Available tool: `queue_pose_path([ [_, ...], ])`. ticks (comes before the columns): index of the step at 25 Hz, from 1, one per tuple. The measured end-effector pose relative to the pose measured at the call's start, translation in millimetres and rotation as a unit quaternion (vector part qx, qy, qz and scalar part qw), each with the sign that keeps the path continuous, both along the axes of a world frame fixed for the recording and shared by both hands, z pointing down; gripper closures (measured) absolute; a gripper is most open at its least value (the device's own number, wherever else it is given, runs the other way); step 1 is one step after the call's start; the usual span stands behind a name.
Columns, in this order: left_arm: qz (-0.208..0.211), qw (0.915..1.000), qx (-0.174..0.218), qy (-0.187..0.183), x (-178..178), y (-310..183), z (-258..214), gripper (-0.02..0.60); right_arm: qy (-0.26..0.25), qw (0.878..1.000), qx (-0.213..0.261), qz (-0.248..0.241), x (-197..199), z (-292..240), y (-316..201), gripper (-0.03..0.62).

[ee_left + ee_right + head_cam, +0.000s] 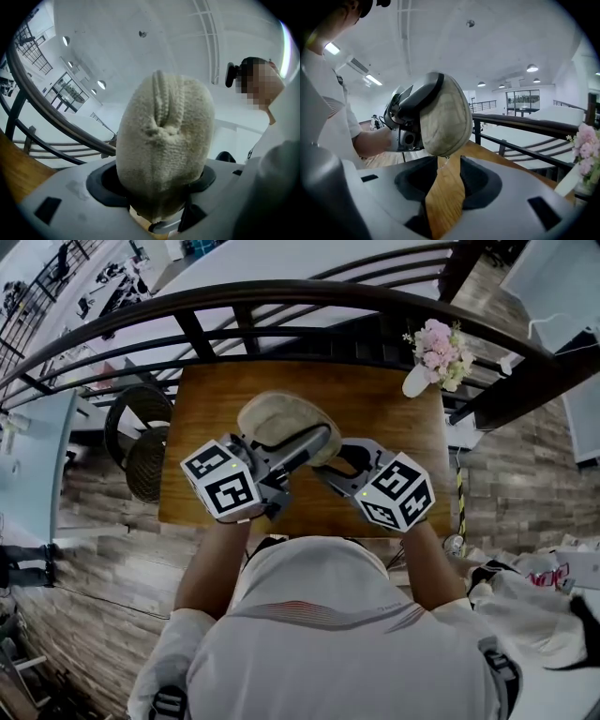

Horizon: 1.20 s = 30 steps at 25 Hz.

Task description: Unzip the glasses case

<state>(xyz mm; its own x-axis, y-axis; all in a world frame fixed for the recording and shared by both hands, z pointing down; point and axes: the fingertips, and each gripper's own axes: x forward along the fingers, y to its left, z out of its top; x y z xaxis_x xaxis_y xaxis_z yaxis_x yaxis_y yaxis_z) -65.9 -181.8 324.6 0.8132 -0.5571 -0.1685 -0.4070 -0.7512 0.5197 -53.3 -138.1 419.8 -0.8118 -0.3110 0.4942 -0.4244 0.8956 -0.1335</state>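
Left tool [298, 452] has its jaws clamped on the glasses case [272, 420], a fuzzy beige pouch held up off the wooden surface [394, 399] over its middle. In the left gripper view the case sticks out pretty much in line with the jaws, long axis pointing up and away from the tool, with a ribbed seam running over the top end.

Right tool [444, 185] has its jaws partway apart with only bare wood showing between them. The case's rounded lower end hangs just above that gap, and the pads aren't touching it. Something tiny dangles off that end, but it's too small to call.

Bare wood shows on both sides of the case. A vase of pink flowers [436, 357] sits at the far right corner, well apart. A dark curved railing [281, 296] runs just past the far edge, and a round chair [141, 442] stands off the left edge.
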Motion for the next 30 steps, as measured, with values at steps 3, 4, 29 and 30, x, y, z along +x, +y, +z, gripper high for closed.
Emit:
queue_pose_path([
  [3,-0.005,1.0,-0.002,-0.001,1,1,2,0.262,0.013,1.0,0.008,0.007,1,4,-1,0.442],
  [4,-0.005,1.0,-0.003,-0.001,0,1,3,0.262,0.019,1.0,0.016,0.013,2,5,-2,0.48],
  [29,-0.031,0.9992,-0.023,0.004,-12,-3,10,0.264,0.074,0.996,0.058,0.002,-6,13,1,0.479],
  [30,-0.032,0.999,-0.028,0.01,-14,-5,11,0.264,0.074,0.996,0.053,-0.001,-7,14,2,0.477],
])
